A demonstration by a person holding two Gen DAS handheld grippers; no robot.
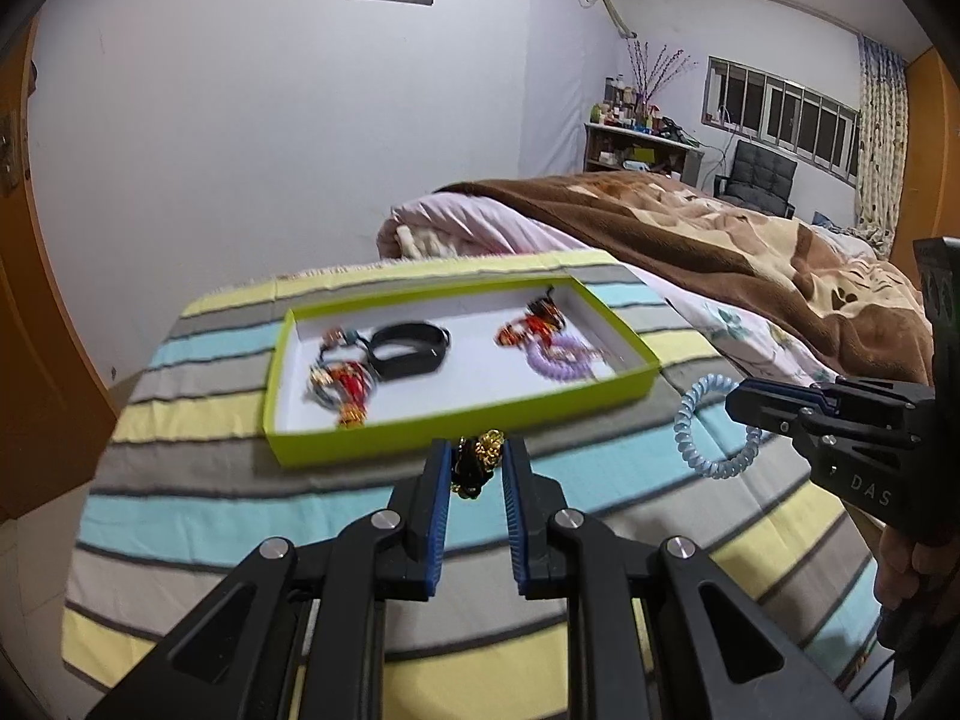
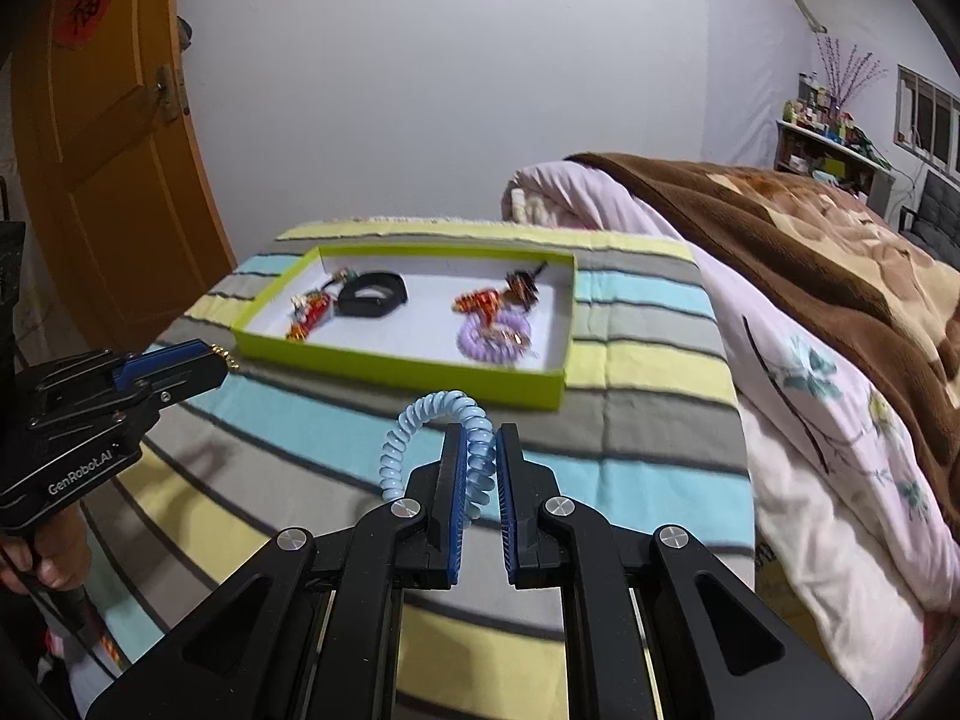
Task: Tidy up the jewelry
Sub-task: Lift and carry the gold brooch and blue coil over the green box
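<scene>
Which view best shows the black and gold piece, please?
The left wrist view: the black and gold piece sits between the left gripper's fingers. The right wrist view shows only gold beads poking out.

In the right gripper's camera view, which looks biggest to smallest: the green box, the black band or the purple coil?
1. green box
2. black band and purple coil: they look about alike, so I won't rank them.

A pale blue coil bracelet [image 2: 441, 420] and a black-and-gold charm [image 1: 477, 462] hang lifted—both short of the green tray [image 1: 456, 426].
</scene>
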